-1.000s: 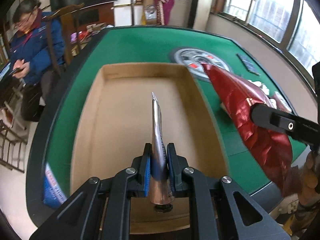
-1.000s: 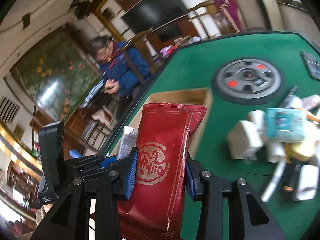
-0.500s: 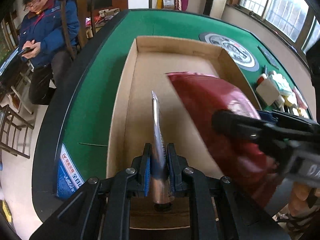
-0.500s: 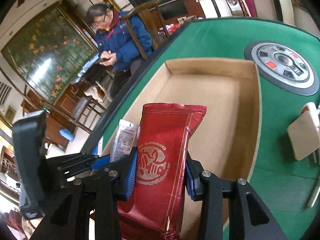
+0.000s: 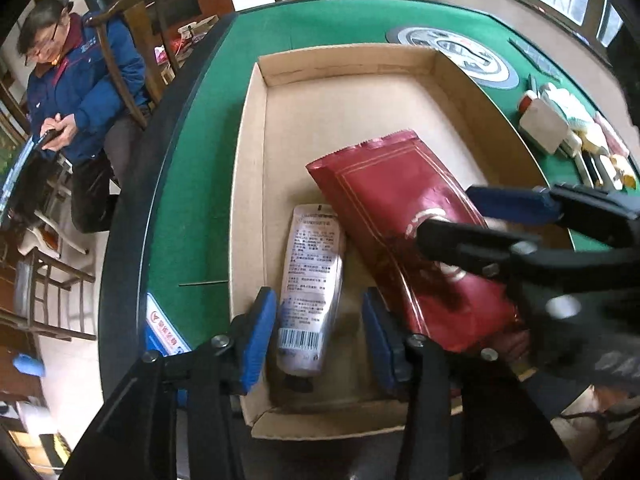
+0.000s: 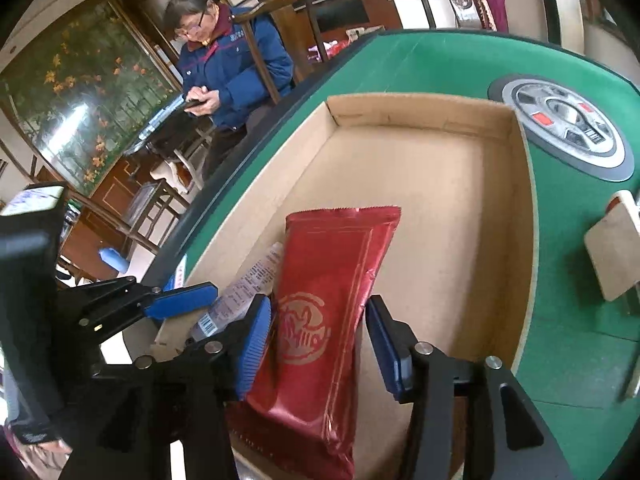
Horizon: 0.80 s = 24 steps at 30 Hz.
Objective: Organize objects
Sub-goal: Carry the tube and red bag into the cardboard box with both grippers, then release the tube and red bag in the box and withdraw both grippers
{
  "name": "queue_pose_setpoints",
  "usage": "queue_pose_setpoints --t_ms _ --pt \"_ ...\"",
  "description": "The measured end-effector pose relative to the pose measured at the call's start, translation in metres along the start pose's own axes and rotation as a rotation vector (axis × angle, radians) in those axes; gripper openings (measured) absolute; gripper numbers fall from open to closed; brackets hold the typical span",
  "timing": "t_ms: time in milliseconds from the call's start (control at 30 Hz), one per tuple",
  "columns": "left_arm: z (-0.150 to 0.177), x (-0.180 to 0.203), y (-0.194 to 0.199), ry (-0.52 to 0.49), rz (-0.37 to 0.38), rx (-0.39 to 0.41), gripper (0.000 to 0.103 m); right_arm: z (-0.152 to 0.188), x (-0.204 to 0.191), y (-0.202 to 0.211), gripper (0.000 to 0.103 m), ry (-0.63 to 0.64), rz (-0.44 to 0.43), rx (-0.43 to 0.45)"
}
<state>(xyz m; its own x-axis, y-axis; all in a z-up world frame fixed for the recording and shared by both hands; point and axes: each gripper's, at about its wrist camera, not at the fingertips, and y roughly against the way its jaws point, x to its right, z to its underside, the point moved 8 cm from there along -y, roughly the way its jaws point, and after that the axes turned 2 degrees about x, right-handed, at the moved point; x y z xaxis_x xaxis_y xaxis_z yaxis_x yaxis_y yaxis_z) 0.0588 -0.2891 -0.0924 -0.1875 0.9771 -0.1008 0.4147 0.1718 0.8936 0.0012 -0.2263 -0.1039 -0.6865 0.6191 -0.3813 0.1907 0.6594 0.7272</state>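
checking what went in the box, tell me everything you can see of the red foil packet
The red foil packet is a long, flat, glossy pouch with gold border lines, a round gold emblem and a crimped serrated end. It lies slanted in the cardboard box, partly over the white tube. The right tool straddles it, its jaws having just been opening, one pad apparently still touching.

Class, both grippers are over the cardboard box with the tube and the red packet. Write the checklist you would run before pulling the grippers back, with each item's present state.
1. Tube lies on the cardboard box floor: ok.
2. Left gripper jaws, just opening, stand apart from the tube: ok.
3. Red packet inside the box: ok.
4. Right gripper jaws, just opening, free of the packet: cannot tell; the left pad looks close to its edge.
5. Packet lying flat: not ok; it leans partly over the tube.
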Motion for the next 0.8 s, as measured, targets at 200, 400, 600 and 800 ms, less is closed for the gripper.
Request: queue_pose_setpoints --t_ms 200,400,600,800 --pt "0.004 -0.005 0.005 0.011 0.000 -0.031 0.045 0.009 0.002 0.009 0.046 -0.003 -0.012 -0.031" --pt "0.012 -0.004 0.012 0.006 0.006 -0.058 0.045 0.012 -0.018 -0.008 0.036 0.035 -0.055 -0.057" --pt "0.021 -0.007 0.023 0.003 -0.016 -0.066 0.045 0.004 -0.025 -0.021 0.036 0.024 -0.111 -0.072" --pt "0.016 -0.003 0.043 -0.001 -0.056 -0.046 0.046 0.000 -0.004 0.011 0.037 0.002 -0.107 -0.006"
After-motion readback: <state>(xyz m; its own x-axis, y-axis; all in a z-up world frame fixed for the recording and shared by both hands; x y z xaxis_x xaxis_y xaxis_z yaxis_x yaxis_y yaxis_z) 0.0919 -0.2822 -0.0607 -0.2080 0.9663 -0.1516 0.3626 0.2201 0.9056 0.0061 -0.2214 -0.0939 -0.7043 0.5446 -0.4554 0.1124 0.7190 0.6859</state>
